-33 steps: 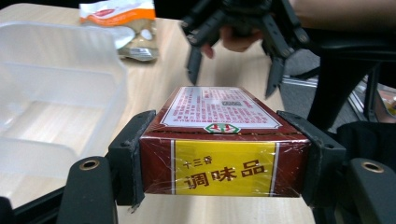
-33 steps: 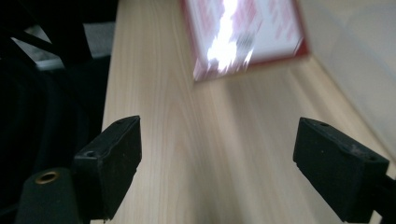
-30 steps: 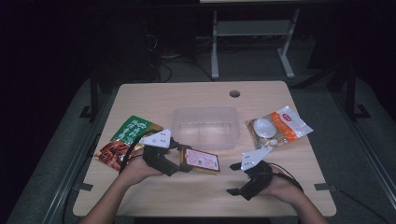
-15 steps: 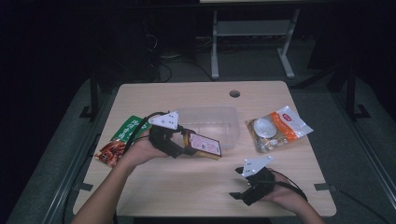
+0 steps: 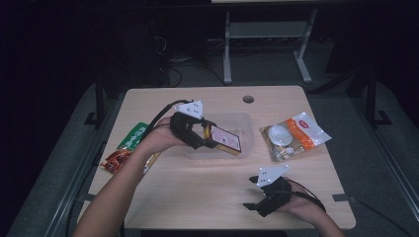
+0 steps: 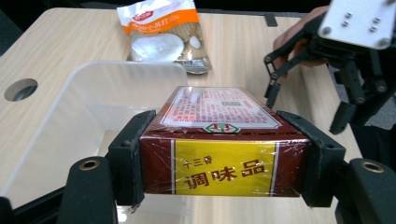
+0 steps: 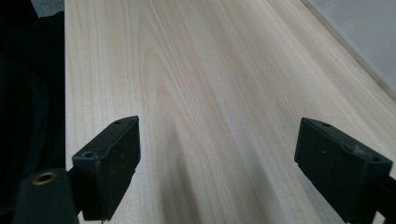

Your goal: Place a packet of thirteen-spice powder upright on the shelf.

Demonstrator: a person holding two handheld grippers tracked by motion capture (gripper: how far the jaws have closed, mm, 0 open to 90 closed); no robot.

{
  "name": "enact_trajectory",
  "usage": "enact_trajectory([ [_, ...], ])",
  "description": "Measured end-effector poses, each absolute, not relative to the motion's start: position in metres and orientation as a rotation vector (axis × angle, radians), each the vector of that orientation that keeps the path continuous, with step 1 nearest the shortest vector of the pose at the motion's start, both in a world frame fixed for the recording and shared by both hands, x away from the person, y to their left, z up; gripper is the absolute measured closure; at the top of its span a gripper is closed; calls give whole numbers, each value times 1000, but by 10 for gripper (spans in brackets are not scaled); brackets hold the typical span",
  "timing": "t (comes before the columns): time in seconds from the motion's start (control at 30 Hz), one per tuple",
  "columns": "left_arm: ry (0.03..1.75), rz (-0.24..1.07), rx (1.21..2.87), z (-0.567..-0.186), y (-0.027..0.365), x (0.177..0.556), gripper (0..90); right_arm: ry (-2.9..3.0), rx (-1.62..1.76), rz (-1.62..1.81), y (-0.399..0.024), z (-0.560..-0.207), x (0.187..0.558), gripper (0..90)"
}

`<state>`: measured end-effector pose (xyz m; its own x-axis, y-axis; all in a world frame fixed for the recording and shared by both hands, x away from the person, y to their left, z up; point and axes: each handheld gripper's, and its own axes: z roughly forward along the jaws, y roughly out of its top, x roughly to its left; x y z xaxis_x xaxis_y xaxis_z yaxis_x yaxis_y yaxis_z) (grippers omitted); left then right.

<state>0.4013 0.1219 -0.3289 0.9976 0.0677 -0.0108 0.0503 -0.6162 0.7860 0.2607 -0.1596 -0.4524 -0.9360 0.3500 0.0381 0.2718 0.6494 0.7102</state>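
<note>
1. Dark room beyond, metal stand legs at the back; pale wooden table (image 5: 197, 197) lit in the middle, carrying everything in reach of both hands.
2. Clear plastic container (image 5: 247, 123) set at the table's centre, open side up, probably as the drop point for the packets lying around it.
3. White-and-orange snack bag (image 5: 301, 133) lying flat just right of the container; green and red packets (image 5: 129, 148) lying flat to its left, partly under the left forearm, seemingly waiting their turn.
4. Dark red seasoning box (image 6: 224, 154) with a yellow label, lifted off the table and held above the container's near left part, label end toward the gripper's camera, likely about to go in.
5. Left gripper (image 5: 211, 140) clenched on the seasoning box, one black pad pressed on each short side; forearm reaching in diagonally from the lower left, wrist raised, jaws pointing right and slightly down over the container.
6. Right gripper (image 5: 254, 203) parked low near the front edge, jaws spread wide with bare wood between them, grasping nothing; hand resting, out of the way.
</note>
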Motion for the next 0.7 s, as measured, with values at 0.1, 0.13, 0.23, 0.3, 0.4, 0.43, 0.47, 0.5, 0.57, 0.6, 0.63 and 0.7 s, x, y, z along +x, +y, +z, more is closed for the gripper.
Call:
enact_trajectory([
  [0.1,86,26,2240,-326,117,410,315,2754,518,1164,-161,-452,261,139],
  [0.13,91,23,2241,-325,115,413,315,2753,524,1167,-161,-452,262,139],
  [0.23,97,29,2248,-323,110,423,315,2751,535,1171,-162,-451,261,139],
  [0.3,106,35,2257,-321,107,431,315,2751,531,1173,-162,-450,262,139],
  [0.4,107,34,2257,-320,104,440,315,2747,525,1177,-163,-450,262,139],
  [0.43,108,36,2265,-319,102,443,315,2747,526,1175,-163,-450,262,139],
  [0.47,102,43,2273,-319,100,445,314,2748,526,1175,-163,-450,262,139],
  [0.5,97,50,2276,-319,99,448,315,2747,525,1175,-163,-451,262,139],
  [0.57,99,38,2277,-320,95,454,314,2748,524,1177,-163,-450,262,139],
  [0.6,97,40,2280,-320,94,457,315,2748,529,1177,-164,-450,261,139],
  [0.63,99,42,2284,-320,92,460,315,2747,531,1179,-164,-450,262,139],
  [0.7,109,33,2280,-322,88,466,314,2746,534,1181,-164,-450,262,139],
])
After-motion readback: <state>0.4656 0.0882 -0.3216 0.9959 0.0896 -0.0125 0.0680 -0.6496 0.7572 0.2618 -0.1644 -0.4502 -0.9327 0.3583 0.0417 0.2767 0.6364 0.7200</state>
